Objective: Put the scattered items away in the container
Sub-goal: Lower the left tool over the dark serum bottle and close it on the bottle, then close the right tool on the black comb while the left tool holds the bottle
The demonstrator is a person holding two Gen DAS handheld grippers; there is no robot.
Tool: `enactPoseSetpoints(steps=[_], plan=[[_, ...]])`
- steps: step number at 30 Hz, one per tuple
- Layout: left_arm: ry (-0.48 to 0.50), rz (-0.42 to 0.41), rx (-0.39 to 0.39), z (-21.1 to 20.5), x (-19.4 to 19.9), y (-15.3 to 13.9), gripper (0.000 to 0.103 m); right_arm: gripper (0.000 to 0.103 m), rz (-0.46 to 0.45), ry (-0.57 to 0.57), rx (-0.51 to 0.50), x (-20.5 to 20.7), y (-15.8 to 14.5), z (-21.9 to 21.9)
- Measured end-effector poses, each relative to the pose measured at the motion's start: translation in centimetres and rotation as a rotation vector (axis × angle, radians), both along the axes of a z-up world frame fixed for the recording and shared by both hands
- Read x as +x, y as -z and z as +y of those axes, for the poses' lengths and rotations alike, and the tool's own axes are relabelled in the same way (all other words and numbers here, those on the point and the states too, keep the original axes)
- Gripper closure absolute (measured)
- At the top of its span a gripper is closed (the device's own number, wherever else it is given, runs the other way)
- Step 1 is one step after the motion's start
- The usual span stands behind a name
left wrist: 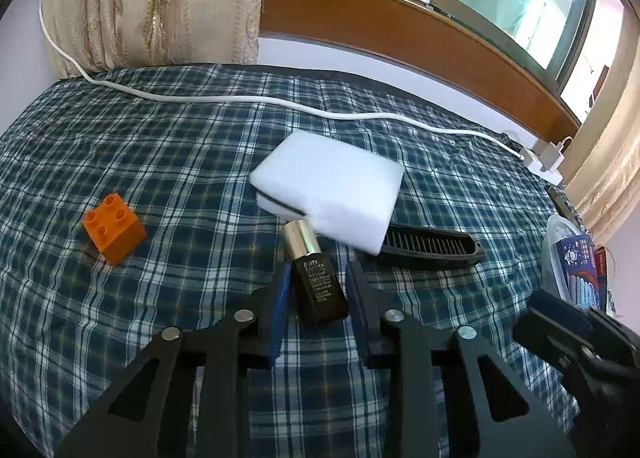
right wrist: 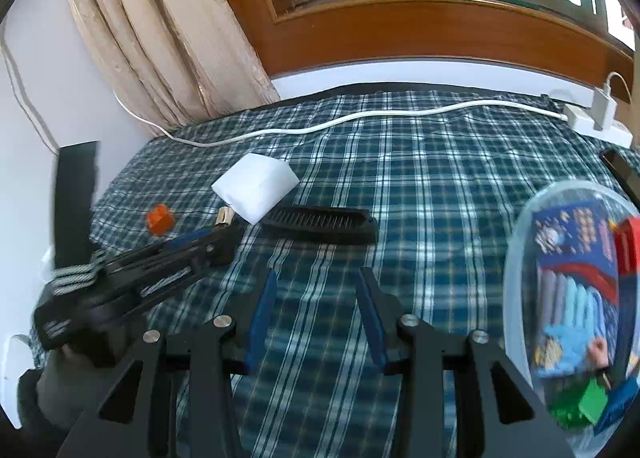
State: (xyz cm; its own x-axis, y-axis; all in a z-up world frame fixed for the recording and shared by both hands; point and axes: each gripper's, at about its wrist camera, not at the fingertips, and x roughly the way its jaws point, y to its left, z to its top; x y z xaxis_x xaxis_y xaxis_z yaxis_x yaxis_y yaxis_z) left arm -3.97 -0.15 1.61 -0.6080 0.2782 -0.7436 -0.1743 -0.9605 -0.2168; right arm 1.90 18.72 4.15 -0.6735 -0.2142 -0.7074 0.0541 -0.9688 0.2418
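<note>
The left claw (left wrist: 318, 282) pinches a small dark bottle (left wrist: 320, 290) lying on the plaid bed (left wrist: 180, 162), just before the white sponge (left wrist: 328, 190). The right claw (right wrist: 316, 282) hangs spread, nothing between its pads, beside the clear container (right wrist: 516, 298).

I count one dark cosmetic bottle (left wrist: 320, 282), one white sponge block (left wrist: 332, 198), one black comb (left wrist: 430, 248) and one orange toy brick (left wrist: 114, 228) on the bed — plus one clear plastic container (right wrist: 516, 278). One white cable (left wrist: 240, 100) too, and two hand-held grippers — left (left wrist: 320, 290), right (right wrist: 316, 306).
</note>
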Motion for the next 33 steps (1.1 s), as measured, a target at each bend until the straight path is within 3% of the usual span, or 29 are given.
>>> enactPoseSetpoints(steps=[10, 18, 33], plan=[[0.002, 0.04, -0.009, 0.0, 0.5, -1.1, 0.08, 0.057, -0.012, -0.036, 0.05, -4.3, 0.7, -0.8], [-0.013, 0.008, 0.004, -0.4, 0.0, -0.3, 0.08, 0.057, -0.031, -0.067, 0.07, -7.4, 1.6, -1.2], [-0.014, -0.015, -0.014, -0.2, -1.0, 0.8, 0.077, 0.055, -0.036, -0.156, 0.115, -9.3, 2.0, -1.4]])
